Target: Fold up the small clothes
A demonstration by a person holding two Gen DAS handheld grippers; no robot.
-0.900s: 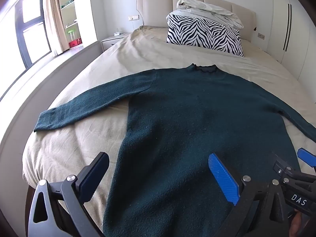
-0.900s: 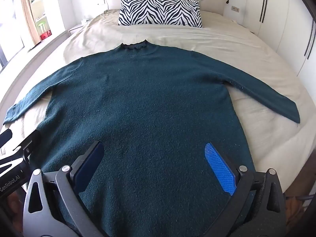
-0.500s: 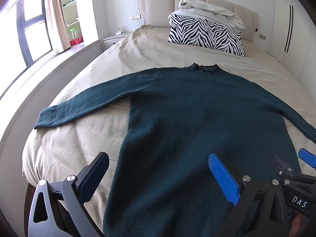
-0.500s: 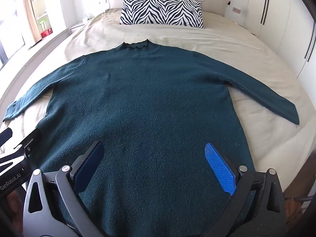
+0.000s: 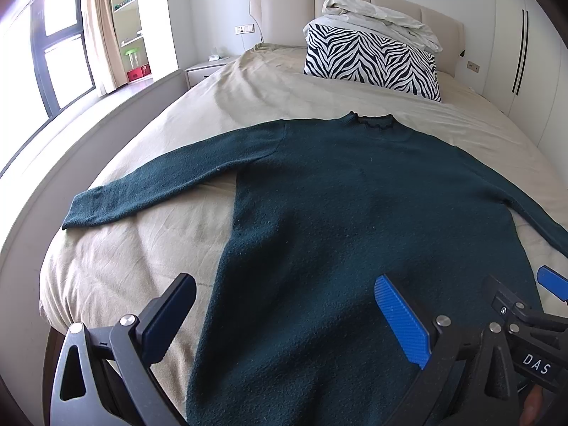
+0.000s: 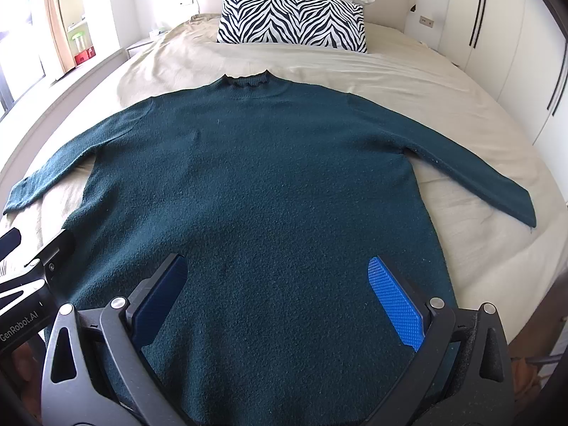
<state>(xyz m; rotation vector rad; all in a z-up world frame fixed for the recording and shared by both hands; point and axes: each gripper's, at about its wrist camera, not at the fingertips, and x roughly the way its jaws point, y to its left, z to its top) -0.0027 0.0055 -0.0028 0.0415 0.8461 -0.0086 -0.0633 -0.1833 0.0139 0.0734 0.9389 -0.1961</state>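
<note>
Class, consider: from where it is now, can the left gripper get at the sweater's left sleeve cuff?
Probably yes. The left gripper has open jaws, and only bare sheet lies between it and the left sleeve cuff.

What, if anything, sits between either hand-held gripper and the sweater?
Nothing visible. The green sweater lies flat on the bed, both sleeves spread. The left hand-held gripper and right hand-held gripper hang open above its lower part; the zebra pillow sits far beyond the collar.
</note>
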